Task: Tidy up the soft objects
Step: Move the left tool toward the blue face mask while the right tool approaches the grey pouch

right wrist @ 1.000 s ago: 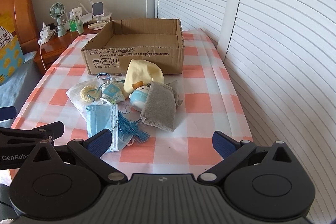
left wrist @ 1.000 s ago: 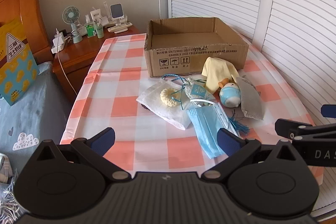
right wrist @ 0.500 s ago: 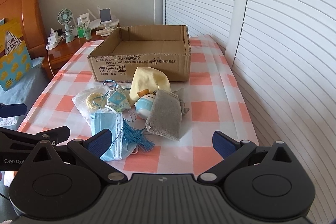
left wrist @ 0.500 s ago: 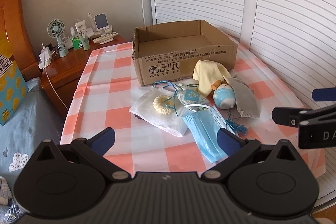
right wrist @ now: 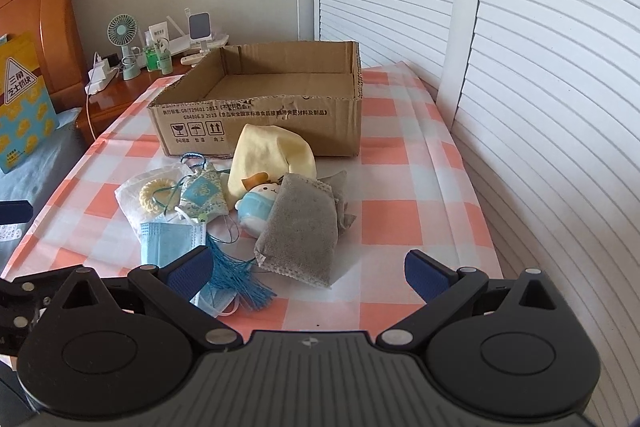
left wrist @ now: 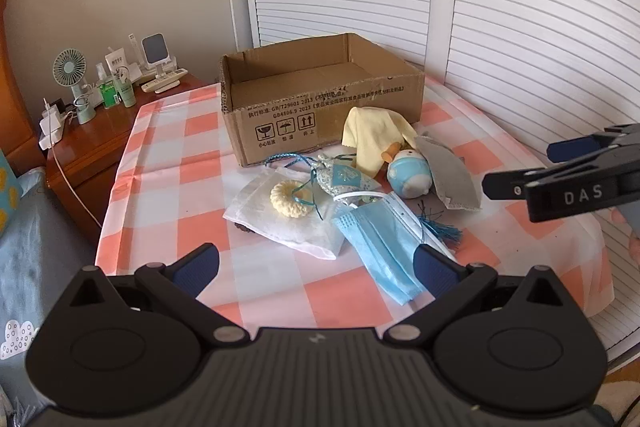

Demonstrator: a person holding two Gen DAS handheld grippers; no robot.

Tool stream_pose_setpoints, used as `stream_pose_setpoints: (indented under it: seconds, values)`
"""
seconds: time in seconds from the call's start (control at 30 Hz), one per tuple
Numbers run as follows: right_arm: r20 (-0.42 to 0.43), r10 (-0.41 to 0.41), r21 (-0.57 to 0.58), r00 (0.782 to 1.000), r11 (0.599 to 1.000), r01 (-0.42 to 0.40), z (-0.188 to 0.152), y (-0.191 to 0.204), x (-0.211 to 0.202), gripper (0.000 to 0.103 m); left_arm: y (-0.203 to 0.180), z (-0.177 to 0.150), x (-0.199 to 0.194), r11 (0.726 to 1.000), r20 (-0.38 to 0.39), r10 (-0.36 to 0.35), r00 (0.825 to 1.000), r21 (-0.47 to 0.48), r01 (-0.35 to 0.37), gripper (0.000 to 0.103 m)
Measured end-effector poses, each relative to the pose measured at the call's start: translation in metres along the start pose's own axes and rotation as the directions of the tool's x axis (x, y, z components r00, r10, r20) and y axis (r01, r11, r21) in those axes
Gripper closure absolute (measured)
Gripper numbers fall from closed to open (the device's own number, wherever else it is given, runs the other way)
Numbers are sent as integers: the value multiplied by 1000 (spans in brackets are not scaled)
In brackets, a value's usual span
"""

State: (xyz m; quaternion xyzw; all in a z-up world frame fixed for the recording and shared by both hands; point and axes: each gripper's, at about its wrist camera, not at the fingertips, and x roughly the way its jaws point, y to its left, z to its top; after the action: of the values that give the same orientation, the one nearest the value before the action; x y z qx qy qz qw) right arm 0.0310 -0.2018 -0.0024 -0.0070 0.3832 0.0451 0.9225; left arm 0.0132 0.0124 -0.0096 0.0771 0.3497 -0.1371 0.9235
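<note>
A heap of soft things lies on the checked tablecloth in front of an open cardboard box [left wrist: 320, 99] [right wrist: 260, 107]: a yellow cloth [left wrist: 374, 139] [right wrist: 268, 151], a blue-and-white plush toy [left wrist: 410, 177] [right wrist: 256, 207], a grey pouch [left wrist: 452, 175] [right wrist: 304, 231], a patterned sachet [left wrist: 340, 179] [right wrist: 202, 195] with a blue tassel [right wrist: 236, 275], a cream ring [left wrist: 292, 199] [right wrist: 154, 195] on a white bag [left wrist: 280, 223], and a blue face mask [left wrist: 384, 247] [right wrist: 172, 243]. My left gripper [left wrist: 316, 265] and right gripper [right wrist: 308, 269] both hover open near the table's front edge, holding nothing.
A wooden nightstand [left wrist: 100, 139] at the left carries a small fan [left wrist: 74, 71], bottles, a charger and cable. White louvred doors [left wrist: 520, 27] run close along the table's right side. A bed with a yellow book [right wrist: 24, 107] lies to the left.
Both grippers have risen and tilted, so the box and heap sit lower in view. The right gripper has lifted higher in the left wrist view. Nothing on the table has moved.
</note>
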Motion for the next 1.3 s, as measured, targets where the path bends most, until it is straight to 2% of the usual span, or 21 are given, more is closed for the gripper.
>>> stream_pose_setpoints:
  seconds: [0.17, 0.47, 0.63, 0.8, 0.93, 1.17, 1.3]
  values:
    - [-28, 33, 33, 999, 999, -32, 7, -5, 27, 0, 2, -3, 6, 999, -2, -33, 999, 14, 33, 1]
    - [-105, 40, 73, 994, 997, -32, 15, -12, 80, 0, 6, 0, 22, 998, -31, -56, 998, 17, 57, 1]
    - [-125, 6, 68, 992, 998, 2, 8, -23, 85, 0, 2, 4, 30, 996, -35, -83, 996, 33, 84, 1]
    - [-156, -73, 54, 985, 995, 83, -3, -41, 88, 0, -8, 5, 40, 989, -56, -123, 991, 73, 126, 0]
    - [-128, -108, -15, 986, 994, 107, -13, -40, 88, 0, -20, 6, 48, 983, -72, -142, 987, 108, 150, 0]
    - [-81, -89, -11, 993, 996, 88, -21, -42, 85, 0, -31, 8, 60, 979, -92, -139, 986, 140, 151, 0]
    - [-80, -82, -14, 993, 997, 81, -20, -43, 85, 0, -36, 4, 60, 959, -120, -164, 979, 213, 187, 0]
